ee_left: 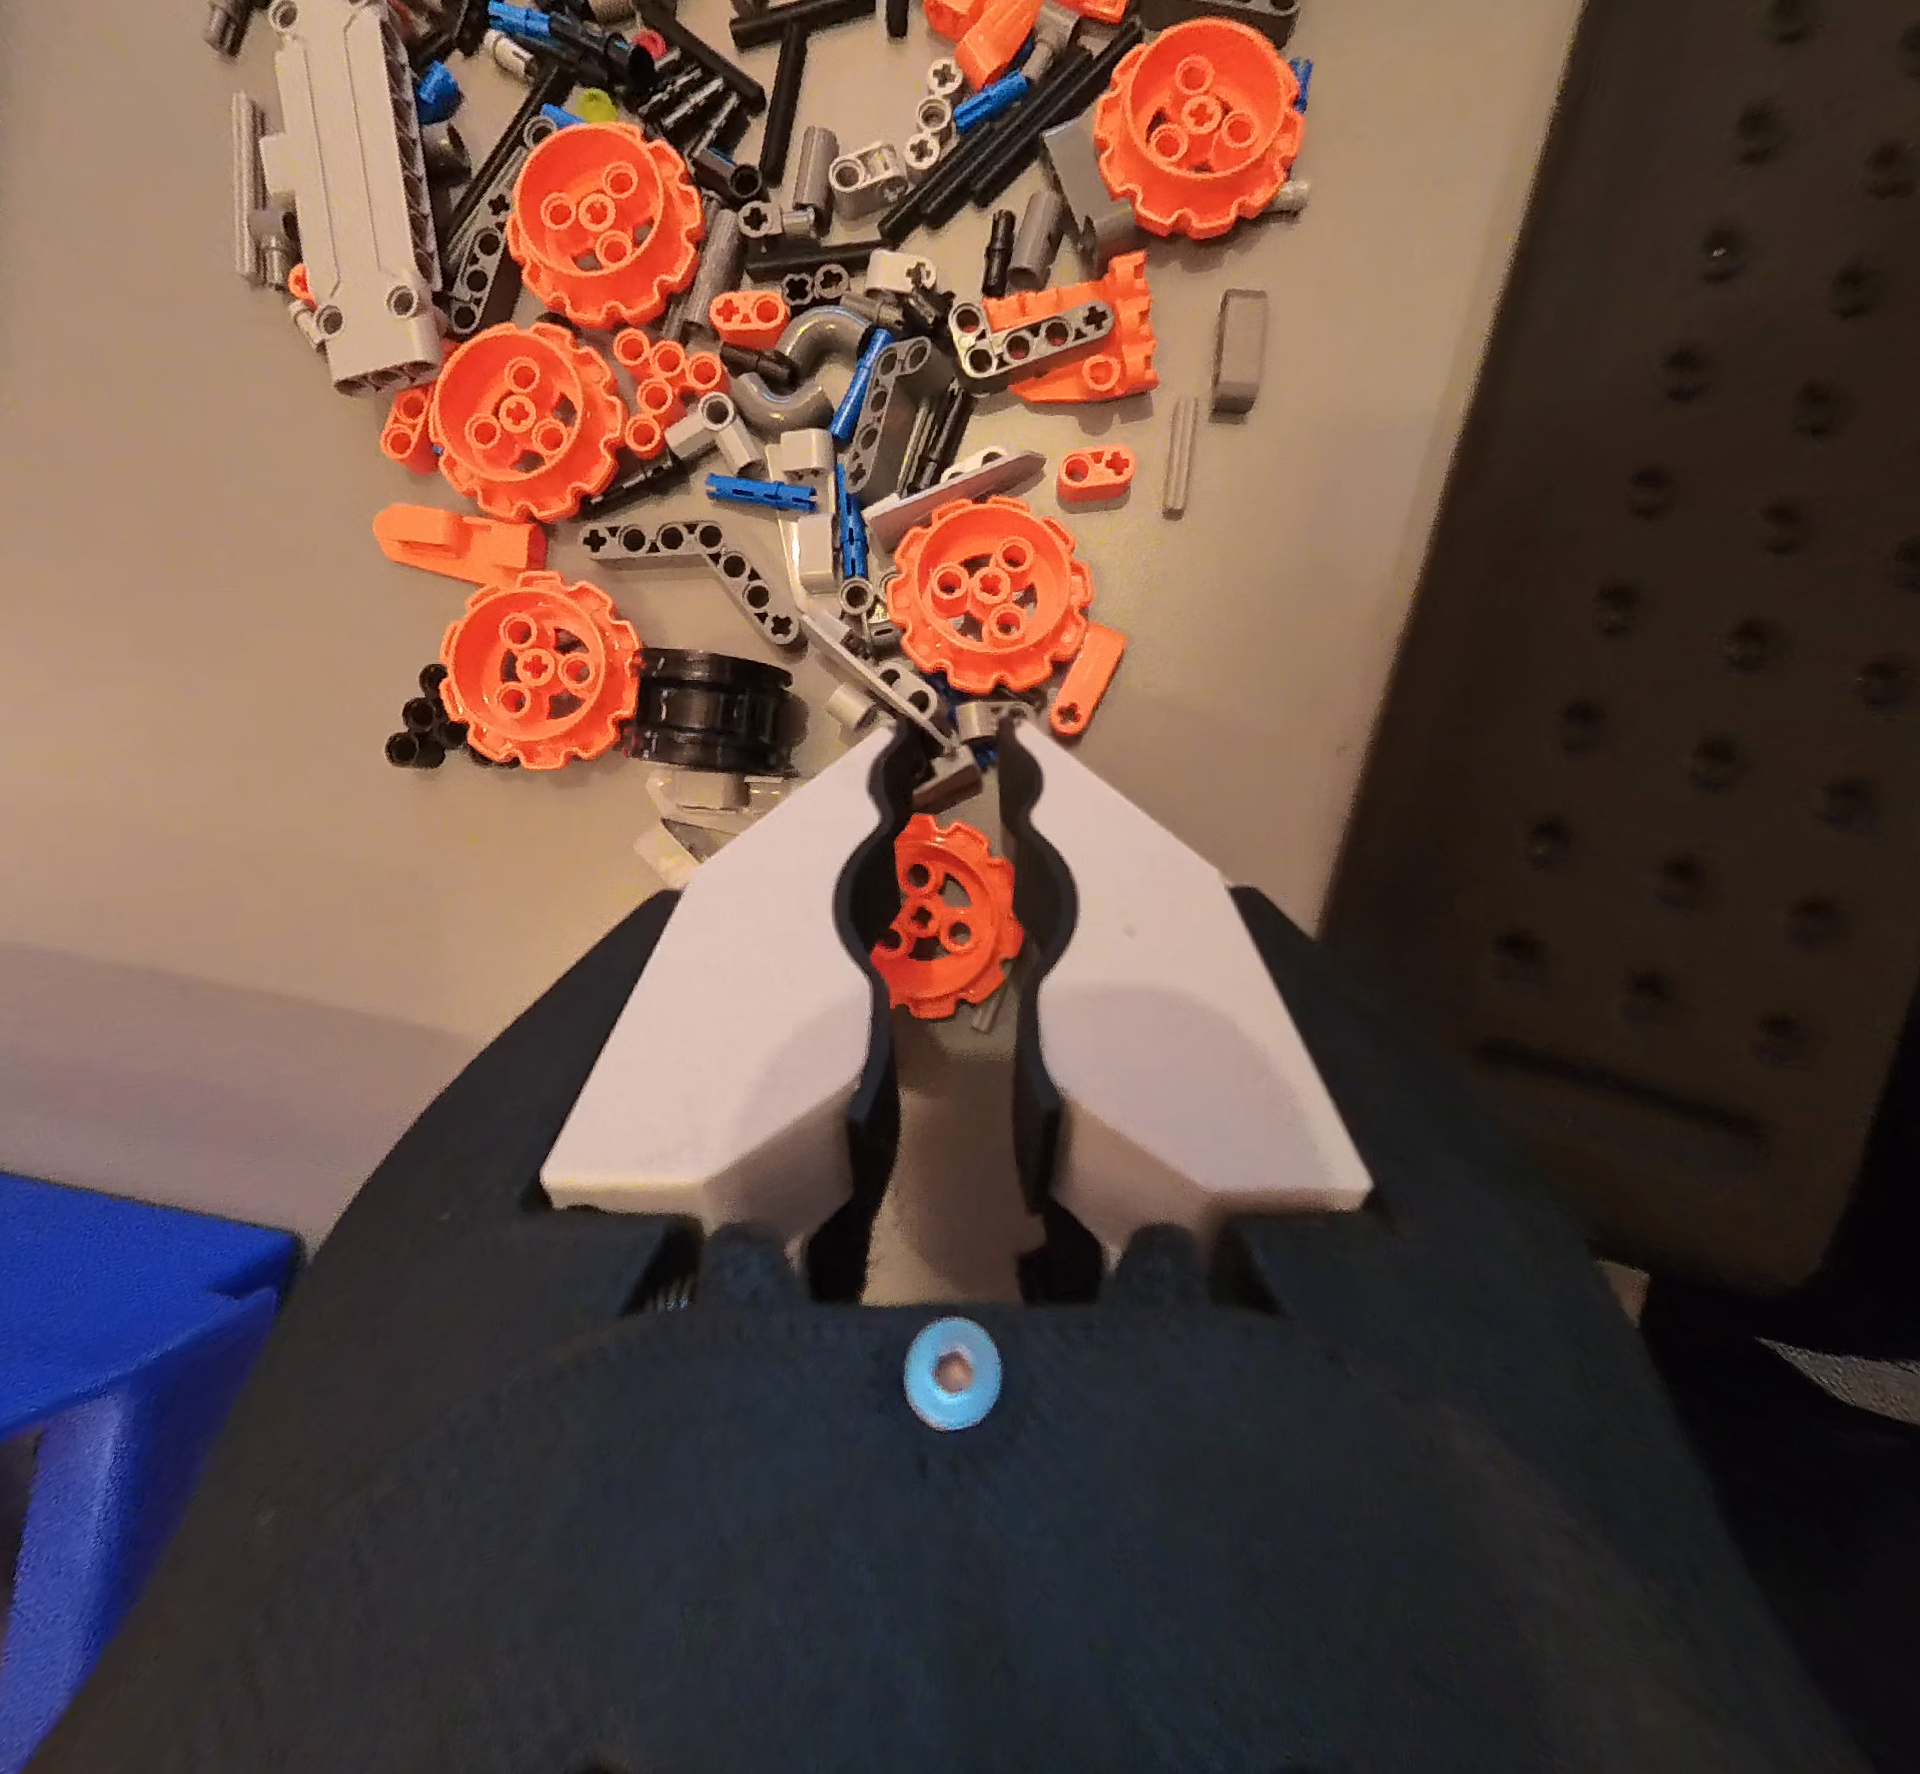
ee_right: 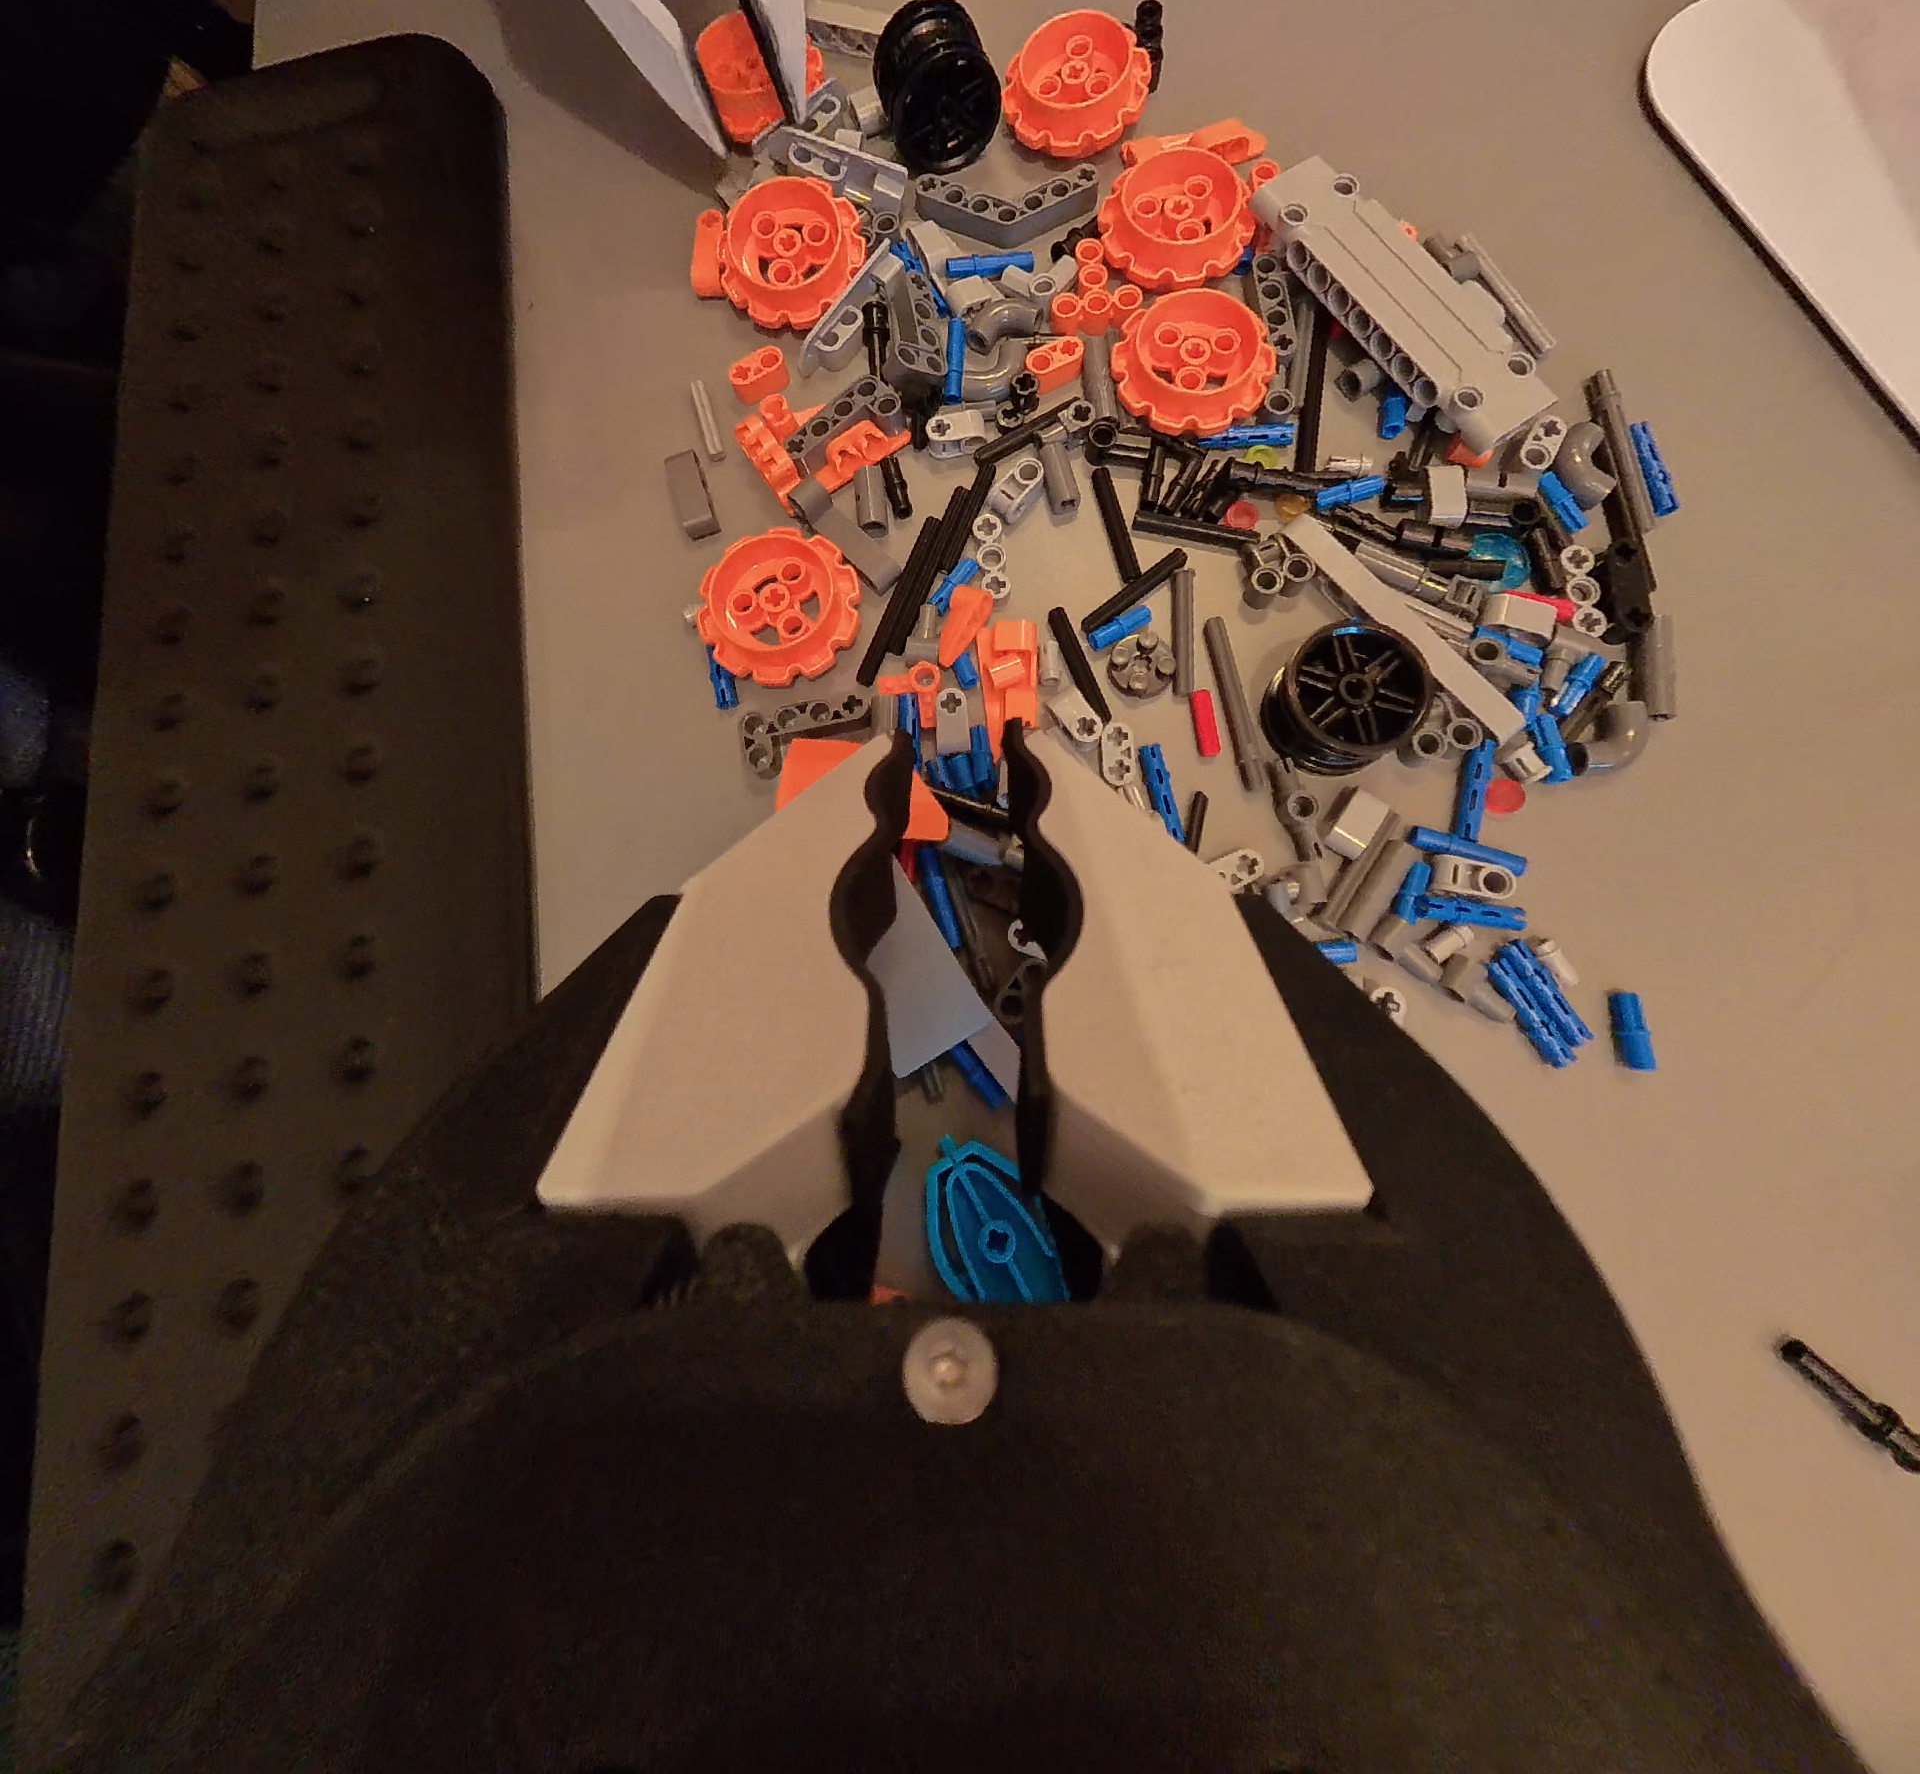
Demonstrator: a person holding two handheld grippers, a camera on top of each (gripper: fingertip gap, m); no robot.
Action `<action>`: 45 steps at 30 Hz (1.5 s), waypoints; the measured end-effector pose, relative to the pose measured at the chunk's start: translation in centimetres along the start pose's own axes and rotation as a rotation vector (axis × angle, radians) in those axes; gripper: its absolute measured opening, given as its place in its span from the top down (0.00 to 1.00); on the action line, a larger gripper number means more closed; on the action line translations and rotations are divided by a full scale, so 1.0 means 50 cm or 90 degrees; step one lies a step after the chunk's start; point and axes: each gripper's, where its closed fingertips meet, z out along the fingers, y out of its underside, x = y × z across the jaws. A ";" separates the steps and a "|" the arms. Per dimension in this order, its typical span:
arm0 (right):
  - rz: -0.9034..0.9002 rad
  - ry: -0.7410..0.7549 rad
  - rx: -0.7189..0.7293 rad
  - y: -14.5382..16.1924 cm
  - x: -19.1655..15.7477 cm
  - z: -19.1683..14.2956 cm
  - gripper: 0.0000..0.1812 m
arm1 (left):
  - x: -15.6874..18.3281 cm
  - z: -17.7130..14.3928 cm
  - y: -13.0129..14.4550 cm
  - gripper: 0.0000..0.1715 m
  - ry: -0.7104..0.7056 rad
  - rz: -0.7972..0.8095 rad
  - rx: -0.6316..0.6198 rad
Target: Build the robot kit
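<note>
A pile of small building-set parts lies on the grey table (ee_left: 156, 581): several orange toothed wheels (ee_left: 987, 592), blue pins, black axles and grey beams. My left gripper (ee_left: 951, 742) is at the near edge of the pile, shut on one orange wheel (ee_left: 940, 914) that sits tilted in the round recess between its pads. It also shows in the right wrist view (ee_right: 758, 126), tips down at the table with that wheel (ee_right: 732, 77) between them. My right gripper (ee_right: 954, 742) hovers over blue pins and an orange panel (ee_right: 805, 768), jaws slightly apart and empty. A turquoise part (ee_right: 987, 1236) lies beneath it.
A black studded mat (ee_left: 1662, 581) runs along the pile's side, also visible in the right wrist view (ee_right: 291, 581). There are also a black tyre (ee_right: 935, 83), a black rim (ee_right: 1340, 696), a long grey panel (ee_right: 1403, 290), a white board (ee_right: 1818, 114), a blue object (ee_left: 104, 1361) and a stray black pin (ee_right: 1849, 1402). There is about 20 cm between the tips of the two grippers.
</note>
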 end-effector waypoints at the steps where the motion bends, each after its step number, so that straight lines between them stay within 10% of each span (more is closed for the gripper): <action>1: -0.001 0.001 0.001 0.000 -0.001 0.000 0.92 | -0.002 0.005 0.002 0.93 -0.002 -0.002 -0.002; 16: 0.003 -0.001 0.031 -0.012 -0.003 -0.011 0.92 | -0.046 0.005 -0.025 1.00 -0.022 -0.107 0.094; 32: 0.068 -0.025 0.174 -0.119 -0.023 -0.011 0.91 | -0.022 -0.038 -0.177 1.00 0.245 -0.337 0.386; 45: 0.104 0.081 0.215 -0.081 0.063 -0.104 0.90 | -0.016 -0.023 -0.109 1.00 0.149 -0.248 0.215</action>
